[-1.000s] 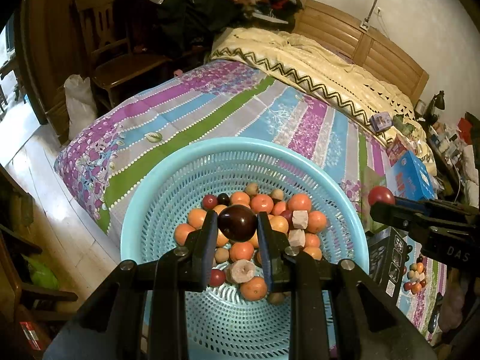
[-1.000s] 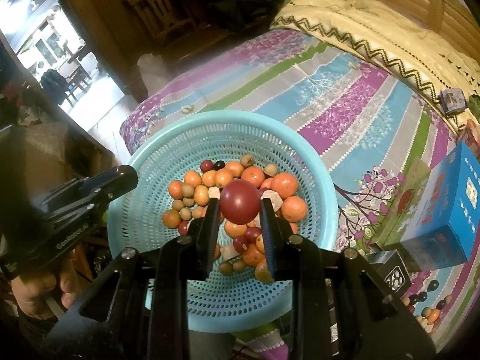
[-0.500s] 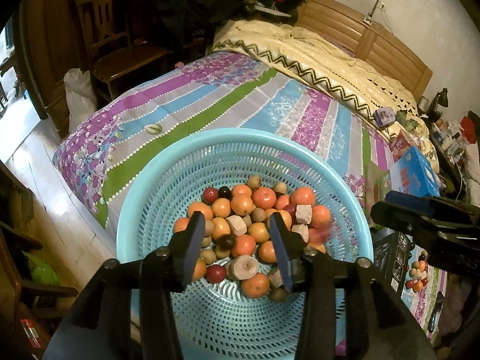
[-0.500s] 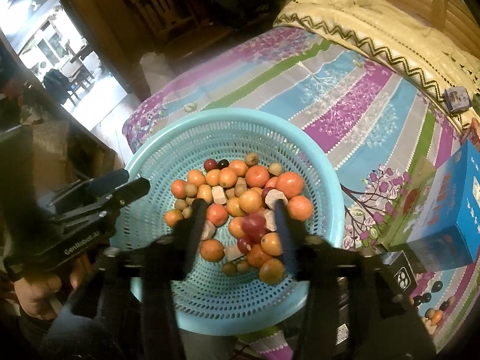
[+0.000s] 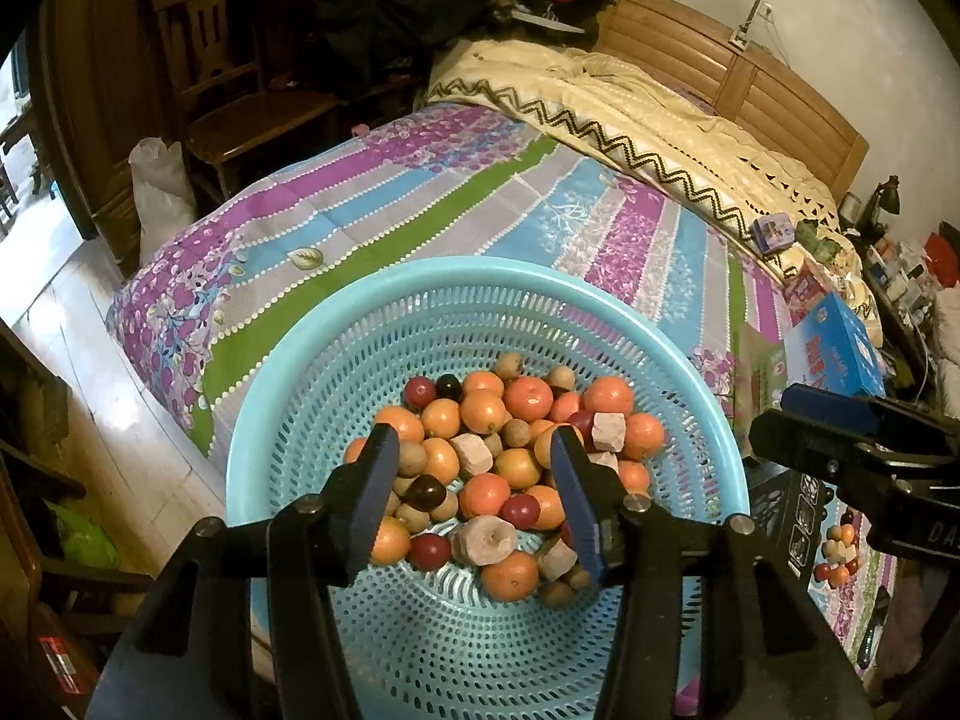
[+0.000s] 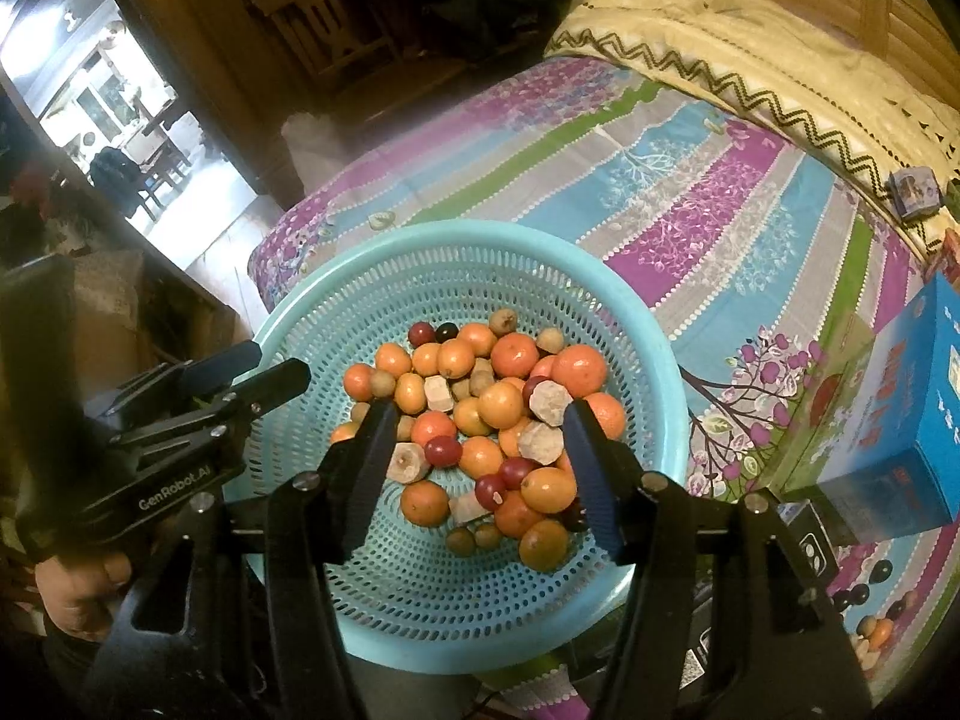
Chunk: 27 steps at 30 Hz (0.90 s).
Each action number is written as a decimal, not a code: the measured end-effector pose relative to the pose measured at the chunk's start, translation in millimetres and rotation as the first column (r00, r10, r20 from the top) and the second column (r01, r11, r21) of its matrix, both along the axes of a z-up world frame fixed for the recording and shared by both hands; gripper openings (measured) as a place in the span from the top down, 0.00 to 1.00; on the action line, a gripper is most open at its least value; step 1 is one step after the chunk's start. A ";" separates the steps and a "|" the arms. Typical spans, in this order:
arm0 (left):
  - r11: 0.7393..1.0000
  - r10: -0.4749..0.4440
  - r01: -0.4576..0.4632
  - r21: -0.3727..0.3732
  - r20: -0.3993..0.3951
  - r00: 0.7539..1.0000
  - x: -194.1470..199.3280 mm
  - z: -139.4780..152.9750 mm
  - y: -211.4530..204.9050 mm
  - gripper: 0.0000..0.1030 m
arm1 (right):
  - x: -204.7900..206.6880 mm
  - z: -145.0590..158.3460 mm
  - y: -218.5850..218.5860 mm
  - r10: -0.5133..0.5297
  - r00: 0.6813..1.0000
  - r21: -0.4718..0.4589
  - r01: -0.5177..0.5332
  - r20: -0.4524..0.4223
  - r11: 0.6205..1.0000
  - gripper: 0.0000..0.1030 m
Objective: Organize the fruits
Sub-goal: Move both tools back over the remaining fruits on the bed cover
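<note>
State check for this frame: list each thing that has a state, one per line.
left gripper: jaws opening, nothing between them, above the fruit pile
right gripper: jaws opening, nothing held, above the fruit pile
blue basket: upright at the bed's near edge, holding fruit
fruit pile: loose in the basket bottom, oranges, red and dark fruits mixed
blue box: closed, lying on the bed

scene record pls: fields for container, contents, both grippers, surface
container: round turquoise perforated basket, on the bed's edge
contents: heap of small orange citrus fruits, dark red round fruits, brown round fruits, pale cut chunks
left hand-held gripper: above the heap, jaws opening, nothing between them
right hand-held gripper: above the heap, jaws opening, nothing between them
surface: striped floral bedsheet
nearby: blue box, right of the basket
</note>
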State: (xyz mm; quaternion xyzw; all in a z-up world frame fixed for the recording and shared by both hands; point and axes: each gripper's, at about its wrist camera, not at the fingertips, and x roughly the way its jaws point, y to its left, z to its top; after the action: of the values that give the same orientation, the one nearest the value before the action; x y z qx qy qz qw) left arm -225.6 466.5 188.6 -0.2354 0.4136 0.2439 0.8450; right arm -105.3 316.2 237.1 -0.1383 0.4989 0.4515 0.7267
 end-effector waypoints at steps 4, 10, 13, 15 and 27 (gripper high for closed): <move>1.000 -0.003 0.003 0.004 0.006 1.000 3.0 0.3 -1.6 0.43 | 0.0 2.2 -6.7 -0.009 1.000 0.029 0.009 0.000 1.000 0.26; 1.000 -0.018 0.017 0.026 0.019 1.000 9.0 5.6 -15.2 0.37 | -0.4 8.7 -25.5 -0.049 0.999 0.064 0.048 0.021 0.997 0.10; 0.999 -0.028 0.027 0.036 0.022 0.999 9.9 9.0 -23.7 0.37 | -0.7 11.8 -36.0 -0.075 0.996 0.069 0.072 0.050 0.995 0.10; 0.998 -0.033 0.032 0.049 0.019 0.999 12.2 10.3 -30.0 0.36 | -2.2 15.3 -46.0 -0.097 0.992 0.078 0.090 0.084 0.993 0.10; 0.986 -0.116 0.109 0.126 0.046 0.992 37.9 25.2 -88.0 0.29 | -1.9 27.3 -137.8 -0.274 0.943 0.141 0.251 0.186 0.958 0.09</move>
State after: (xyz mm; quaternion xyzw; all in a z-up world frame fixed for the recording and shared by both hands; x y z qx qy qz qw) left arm -187.8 378.5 213.8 -0.1656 0.3877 0.2144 0.8811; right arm -107.2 178.4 264.3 -0.0738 0.4087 0.3621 0.8345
